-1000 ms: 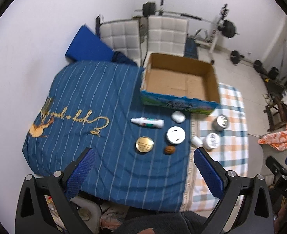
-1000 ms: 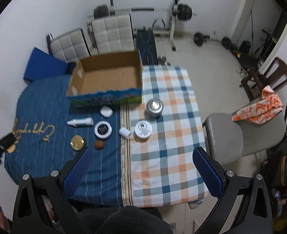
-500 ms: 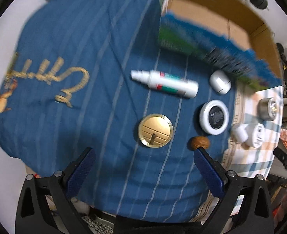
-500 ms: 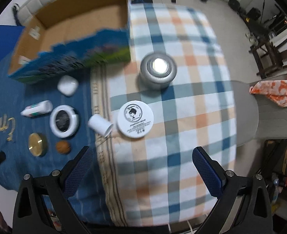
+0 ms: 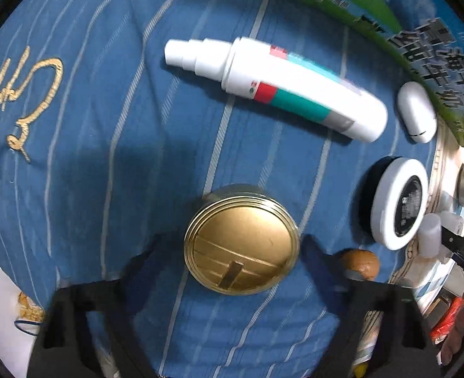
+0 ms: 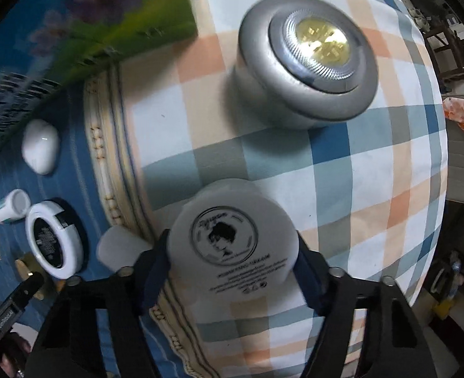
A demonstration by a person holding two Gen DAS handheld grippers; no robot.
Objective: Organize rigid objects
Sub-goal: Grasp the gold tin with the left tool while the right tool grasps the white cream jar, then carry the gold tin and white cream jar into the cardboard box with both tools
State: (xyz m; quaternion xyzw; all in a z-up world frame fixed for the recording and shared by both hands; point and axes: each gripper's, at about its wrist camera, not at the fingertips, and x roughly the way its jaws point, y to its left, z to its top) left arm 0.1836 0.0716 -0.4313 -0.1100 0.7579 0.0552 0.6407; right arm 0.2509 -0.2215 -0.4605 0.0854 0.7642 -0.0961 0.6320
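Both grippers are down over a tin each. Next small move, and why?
Probably finish closing, then lift. The left gripper brackets the gold tin, the right gripper the white tin; both jaws have just been closing, and the pads look at the rims.

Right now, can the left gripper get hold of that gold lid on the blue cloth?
Probably yes. The left gripper has been closing with the gold lid between its fingers, one finger on each side, and nothing lies over the lid. The walnut sits just outside the right finger.
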